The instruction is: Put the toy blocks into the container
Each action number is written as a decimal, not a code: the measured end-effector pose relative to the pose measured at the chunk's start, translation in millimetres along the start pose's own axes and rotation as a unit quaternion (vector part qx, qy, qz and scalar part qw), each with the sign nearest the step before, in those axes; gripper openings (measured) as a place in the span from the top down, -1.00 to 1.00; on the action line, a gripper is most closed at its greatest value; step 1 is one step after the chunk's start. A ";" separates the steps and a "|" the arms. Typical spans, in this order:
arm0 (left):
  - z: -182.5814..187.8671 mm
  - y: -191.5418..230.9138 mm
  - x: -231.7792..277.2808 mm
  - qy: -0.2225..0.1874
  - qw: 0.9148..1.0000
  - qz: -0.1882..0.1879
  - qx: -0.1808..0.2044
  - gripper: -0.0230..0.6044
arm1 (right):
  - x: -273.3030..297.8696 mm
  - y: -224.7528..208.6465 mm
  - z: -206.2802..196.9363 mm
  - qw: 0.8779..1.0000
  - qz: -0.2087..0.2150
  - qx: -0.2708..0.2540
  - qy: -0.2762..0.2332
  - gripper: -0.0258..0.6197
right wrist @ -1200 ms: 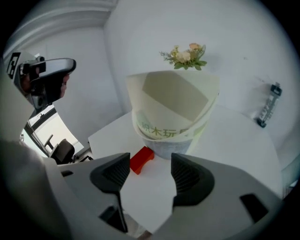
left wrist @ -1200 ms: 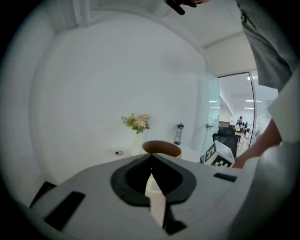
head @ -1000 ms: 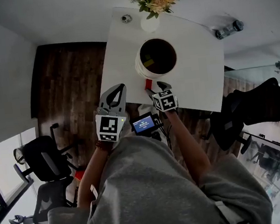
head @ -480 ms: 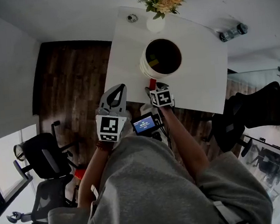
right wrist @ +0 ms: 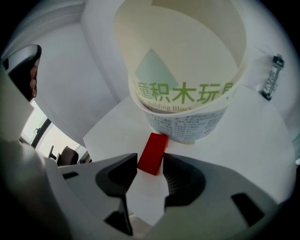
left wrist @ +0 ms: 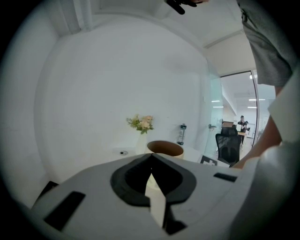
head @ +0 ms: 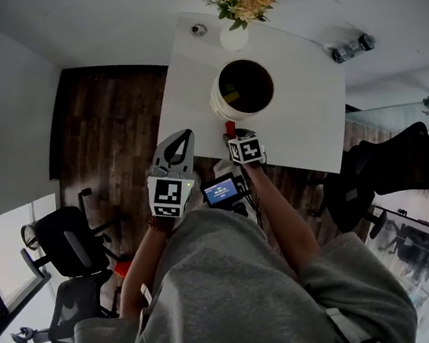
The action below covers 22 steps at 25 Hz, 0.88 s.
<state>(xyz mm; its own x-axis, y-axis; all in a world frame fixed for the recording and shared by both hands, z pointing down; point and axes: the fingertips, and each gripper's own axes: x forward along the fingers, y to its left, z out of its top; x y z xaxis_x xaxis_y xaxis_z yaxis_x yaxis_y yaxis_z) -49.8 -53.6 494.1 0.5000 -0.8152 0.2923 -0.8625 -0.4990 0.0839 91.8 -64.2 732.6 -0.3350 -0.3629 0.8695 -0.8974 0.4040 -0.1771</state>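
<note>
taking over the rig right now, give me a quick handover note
Right gripper: its jaws have just been closing and now sit on the red block, which lies on the table by the foot of the bucket. It is not lifted yet.
Left gripper: jaws together, empty, held short of the table.
Done: at least one yellow block is already in the bucket.
Left: lift the red block, carry it over the rim and drop it in. No other loose blocks show on the table.
</note>
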 end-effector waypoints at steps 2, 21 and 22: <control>0.9 -2.4 0.7 -0.001 1.000 -0.003 0.001 0.91 | -4.1 -1.4 -2.4 1.000 0.003 0.000 -0.001 0.39; 12.9 -36.9 35.1 -0.015 0.998 -0.064 0.009 0.91 | -87.8 -39.9 -11.8 0.997 -0.012 0.028 -0.070 0.42; 14.7 -39.6 38.1 -0.017 0.997 -0.068 0.010 0.91 | -93.2 -43.0 -8.9 0.996 -0.012 0.039 -0.079 0.42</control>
<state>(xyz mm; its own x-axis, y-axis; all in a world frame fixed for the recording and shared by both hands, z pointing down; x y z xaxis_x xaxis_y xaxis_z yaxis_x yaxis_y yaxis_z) 4.5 -69.3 487.9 0.6156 -0.7481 0.2475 -0.7844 -0.6119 0.1013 164.2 -40.3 663.4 -0.3477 -0.5015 0.7922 -0.9236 0.3288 -0.1973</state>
